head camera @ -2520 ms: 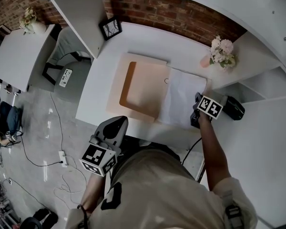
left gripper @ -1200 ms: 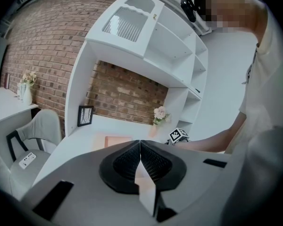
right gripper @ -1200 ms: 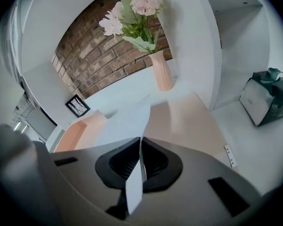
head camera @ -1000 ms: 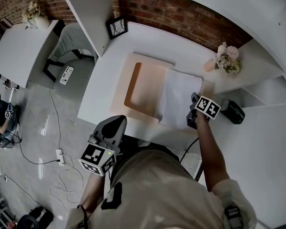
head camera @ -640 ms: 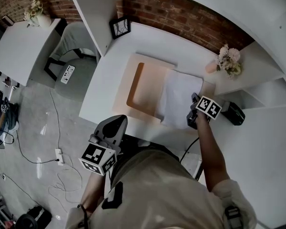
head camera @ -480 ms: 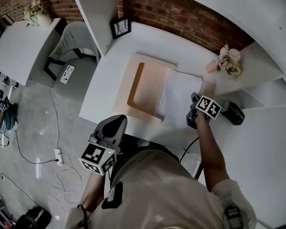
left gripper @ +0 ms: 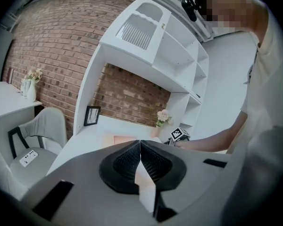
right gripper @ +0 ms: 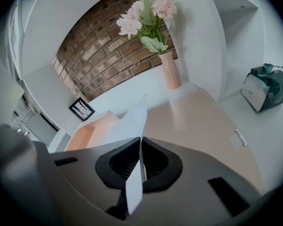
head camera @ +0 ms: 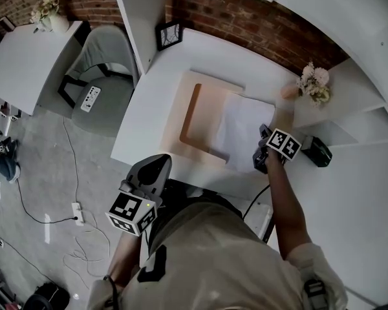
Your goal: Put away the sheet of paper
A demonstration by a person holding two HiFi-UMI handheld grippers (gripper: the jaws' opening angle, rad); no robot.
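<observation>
A white sheet of paper (head camera: 246, 129) lies over the right half of an open peach folder (head camera: 195, 90) on the white desk (head camera: 149, 118). My right gripper (head camera: 264, 138) is at the sheet's right edge and is shut on it. In the right gripper view the sheet (right gripper: 135, 126) stands edge-on between the jaws of that gripper (right gripper: 140, 144), curling up over the folder's peach surface (right gripper: 198, 119). My left gripper (head camera: 156, 163) hangs off the desk's front edge near my body. In the left gripper view it (left gripper: 140, 144) is shut with nothing in it.
A pink vase of flowers (head camera: 313, 82) stands at the desk's back right, a framed picture (head camera: 169, 35) at the back left. A dark green object (right gripper: 266, 86) sits on the shelf to the right. A grey chair (head camera: 97, 63) and a second white table (head camera: 29, 57) stand at the left.
The right gripper has stayed shut on the sheet's right edge and the sheet has shifted a little left over the folder. The head view has drifted. The left gripper has held still.
</observation>
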